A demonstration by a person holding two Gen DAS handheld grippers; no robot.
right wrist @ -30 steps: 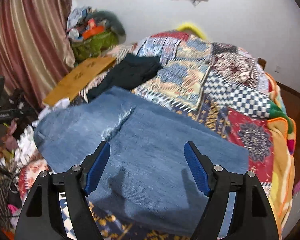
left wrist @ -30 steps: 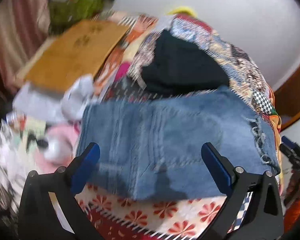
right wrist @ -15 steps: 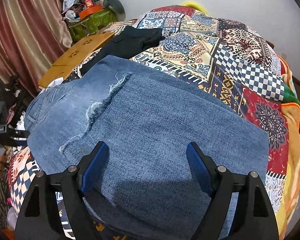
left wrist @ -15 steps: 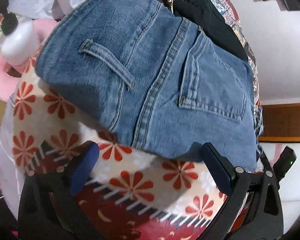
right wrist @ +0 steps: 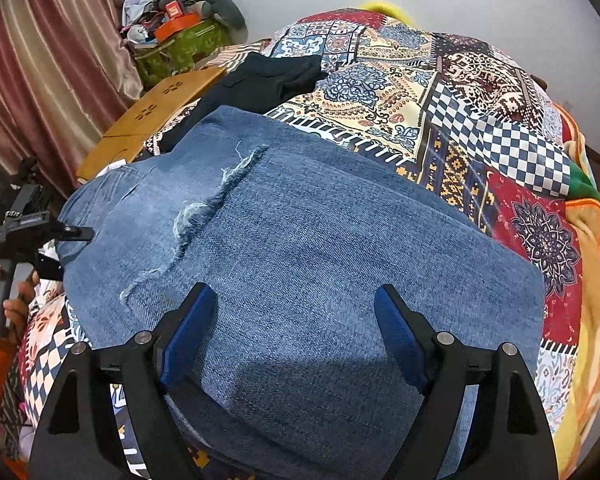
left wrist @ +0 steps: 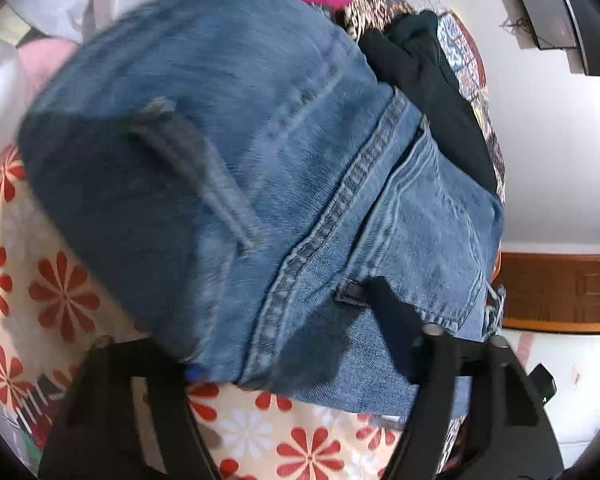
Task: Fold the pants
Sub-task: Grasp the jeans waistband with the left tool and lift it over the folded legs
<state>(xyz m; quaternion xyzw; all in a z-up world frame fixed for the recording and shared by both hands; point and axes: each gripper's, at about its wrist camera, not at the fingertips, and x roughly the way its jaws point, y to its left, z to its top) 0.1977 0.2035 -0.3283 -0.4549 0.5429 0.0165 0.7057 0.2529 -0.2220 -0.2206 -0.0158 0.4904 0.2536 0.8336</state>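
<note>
closing on the denim's near edge

folding these jeans [right wrist: 320, 248] means handling thick, weighty denim: soft enough to drape, stiff enough at seams to hold a crease, not slippery. they lie already doubled on the patchwork bedspread [right wrist: 480, 92], a frayed tear running across the top layer. the left gripper [left wrist: 284, 344] is closing over the near edge by the stitched seam and belt loop [left wrist: 204, 184], cloth between its jaws, though a firm pinch isn't clear yet. the right gripper [right wrist: 296, 336] hovers spread wide above the plain weave, grasping nothing. best hold, i judge: the thick folded edge.
</note>
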